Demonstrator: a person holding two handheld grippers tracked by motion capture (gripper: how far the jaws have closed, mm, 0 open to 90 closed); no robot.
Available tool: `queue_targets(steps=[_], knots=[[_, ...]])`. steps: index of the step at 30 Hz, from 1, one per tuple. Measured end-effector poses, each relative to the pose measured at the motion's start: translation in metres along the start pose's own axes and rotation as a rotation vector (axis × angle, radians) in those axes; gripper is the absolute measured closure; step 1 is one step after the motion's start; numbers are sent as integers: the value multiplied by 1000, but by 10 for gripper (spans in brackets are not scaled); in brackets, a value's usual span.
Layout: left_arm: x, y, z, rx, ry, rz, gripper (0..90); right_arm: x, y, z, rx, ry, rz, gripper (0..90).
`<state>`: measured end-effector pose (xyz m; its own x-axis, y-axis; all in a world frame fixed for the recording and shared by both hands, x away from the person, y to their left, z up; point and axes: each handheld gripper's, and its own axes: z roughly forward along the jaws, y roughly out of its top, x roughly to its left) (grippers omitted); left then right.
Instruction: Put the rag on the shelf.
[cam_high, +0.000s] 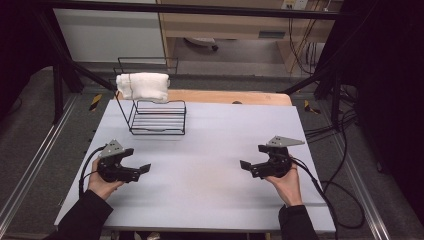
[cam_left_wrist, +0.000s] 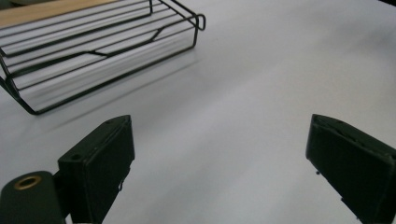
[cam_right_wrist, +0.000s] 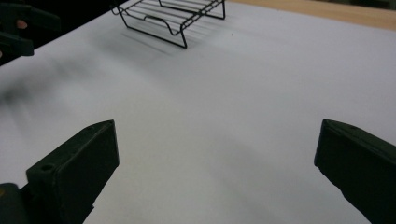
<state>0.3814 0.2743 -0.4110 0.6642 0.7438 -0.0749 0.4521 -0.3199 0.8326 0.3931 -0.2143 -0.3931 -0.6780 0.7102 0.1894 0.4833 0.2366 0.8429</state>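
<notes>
Lower edge of the high view: two forearms in dark sleeves enter, each hand holding one gripper low over the white worktop (cam_high: 210, 170). Left gripper (cam_high: 142, 170) at lower left, jaws turned toward the centre and spread wide, nothing between them; in the left gripper view the two black jaws stand far apart over bare worktop. Right gripper (cam_high: 246, 165) at lower right, jaws likewise wide apart and empty, facing the left one across an open stretch of worktop. Above centre-left: one black wire rack (cam_high: 157, 117), standing near the far edge, well apart from both grippers; its low shelf of parallel wires appears at upper left of the left gripper view (cam_left_wrist: 93, 46). One white towel (cam_high: 143, 86), folded or rolled, is draped over the rack's upper rail, hanging slightly to the right.

Judged risks: the rack is light and open-wired, so a jaw reaching for the towel may catch a wire and drag or tip it; a one-sided pinch may let the towel unroll and sag; a pull without steadying the rack may slide it toward the far edge.

Count: grippers, two; rack, one; towel, one
</notes>
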Motion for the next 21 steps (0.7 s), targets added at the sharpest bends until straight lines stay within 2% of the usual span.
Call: queue_targets(steps=[4, 11, 13, 21], knots=[[-1, -8, 2, 21, -1, 11, 79, -4, -17, -3, 15, -2, 6, 3], [-2, -17, 2, 25, -9, 12, 88, -15, -44, -10, 35, -6, 29, 5], [-3, -19, 3, 29, -11, 12, 89, -18, -50, -12, 36, -7, 46, 5], [-5, -26, 5, 30, -23, 16, 96, -24, -68, -19, 45, -11, 65, 4]])
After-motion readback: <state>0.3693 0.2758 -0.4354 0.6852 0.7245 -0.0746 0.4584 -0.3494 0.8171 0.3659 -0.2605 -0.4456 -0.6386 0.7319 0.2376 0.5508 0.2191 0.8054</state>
